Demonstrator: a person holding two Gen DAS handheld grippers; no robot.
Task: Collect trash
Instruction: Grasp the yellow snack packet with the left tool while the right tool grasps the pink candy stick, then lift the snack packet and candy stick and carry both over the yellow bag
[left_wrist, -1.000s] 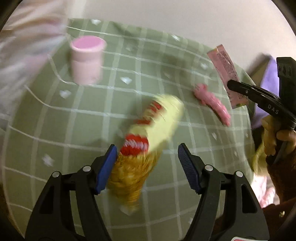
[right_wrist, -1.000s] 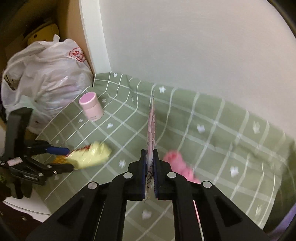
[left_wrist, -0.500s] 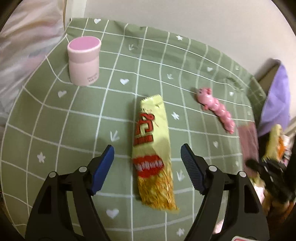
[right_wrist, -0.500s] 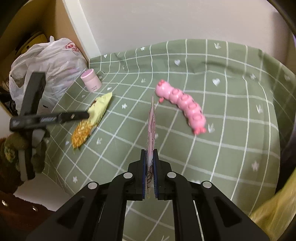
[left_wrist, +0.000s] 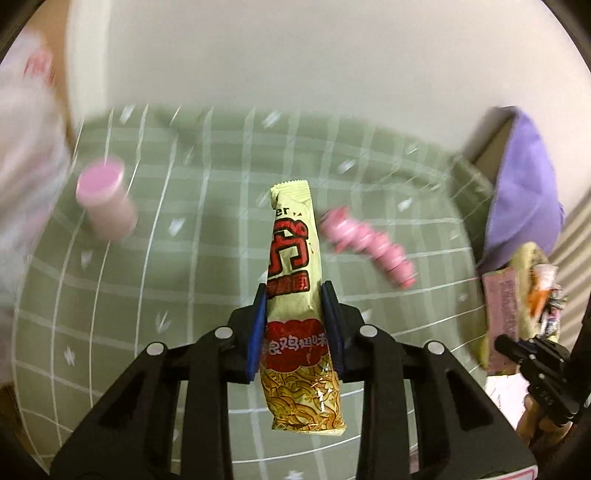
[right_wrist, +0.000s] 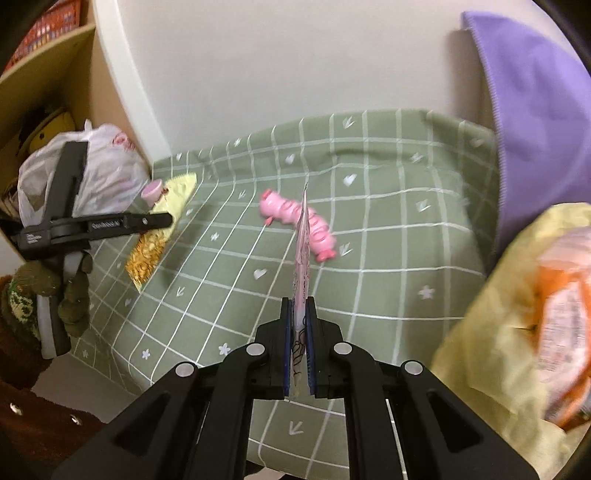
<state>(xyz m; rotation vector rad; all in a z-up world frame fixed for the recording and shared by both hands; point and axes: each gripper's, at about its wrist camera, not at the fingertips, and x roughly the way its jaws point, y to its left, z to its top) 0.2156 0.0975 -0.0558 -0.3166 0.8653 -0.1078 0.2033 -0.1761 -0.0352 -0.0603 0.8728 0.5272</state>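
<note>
Grabbing snack trash off the green checked cloth (right_wrist: 388, 236), one wrapper per gripper.

Left gripper (left_wrist: 295, 328) has its jaws closing on the yellow noodle snack packet (left_wrist: 295, 295), pads on both sides, packet lifted off the cloth. Right gripper (right_wrist: 297, 343) is clamped tight on the thin pink wrapper (right_wrist: 302, 258), edge-on, next to the yellow trash bag (right_wrist: 498, 350). Pink caterpillar toy (right_wrist: 299, 221) and pink jar (left_wrist: 105, 199) sit on the cloth.

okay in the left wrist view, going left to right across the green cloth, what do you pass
pink-lidded jar → yellow snack packet in the left gripper → pink caterpillar toy → pink wrapper in the right gripper
</note>
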